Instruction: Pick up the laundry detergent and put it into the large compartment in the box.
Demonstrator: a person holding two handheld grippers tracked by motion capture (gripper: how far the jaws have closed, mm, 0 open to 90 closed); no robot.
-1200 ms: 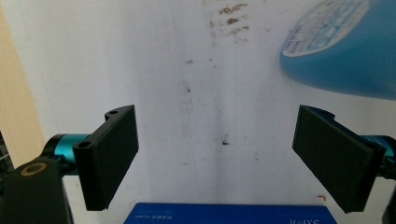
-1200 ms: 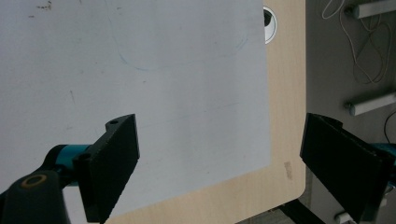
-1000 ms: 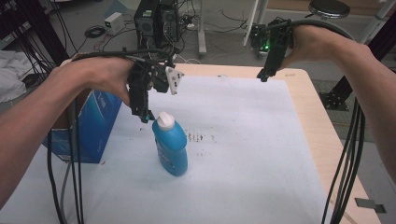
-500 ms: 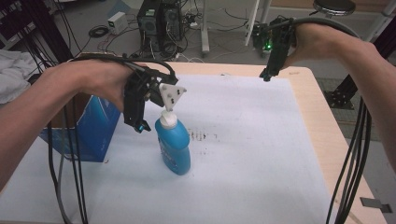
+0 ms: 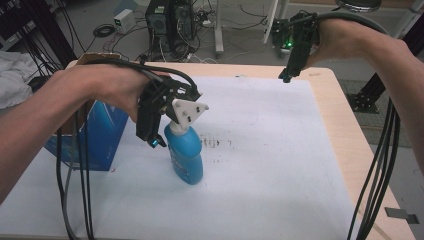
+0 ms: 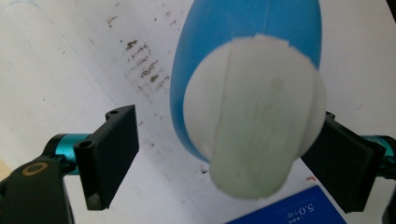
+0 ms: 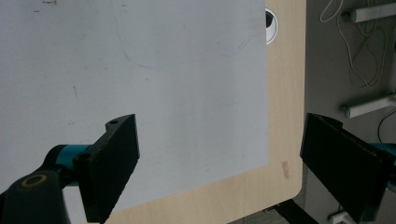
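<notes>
A blue bottle (image 5: 186,159) with a white cap (image 5: 174,129) stands upright on the white mat (image 5: 280,150), left of centre. My left gripper (image 5: 165,137) hangs over it, open, with one jaw on each side of the cap. In the left gripper view the cap (image 6: 254,116) sits between the jaws, close against the right one and well apart from the left one, with the blue bottle body (image 6: 247,42) below it. My right gripper (image 5: 286,76) is held open above the far right corner of the mat, with nothing in it (image 7: 224,168).
A blue box (image 5: 100,135) stands just left of the bottle, its corner (image 6: 289,210) near the left gripper. Brown stains (image 5: 217,143) mark the mat beside the bottle. The wooden table edge (image 5: 345,125) runs along the right. Cables trail from both hands.
My left gripper has moved from behind and left of the bottle to down over its cap, jaws astride it. The right gripper has stayed in place.
</notes>
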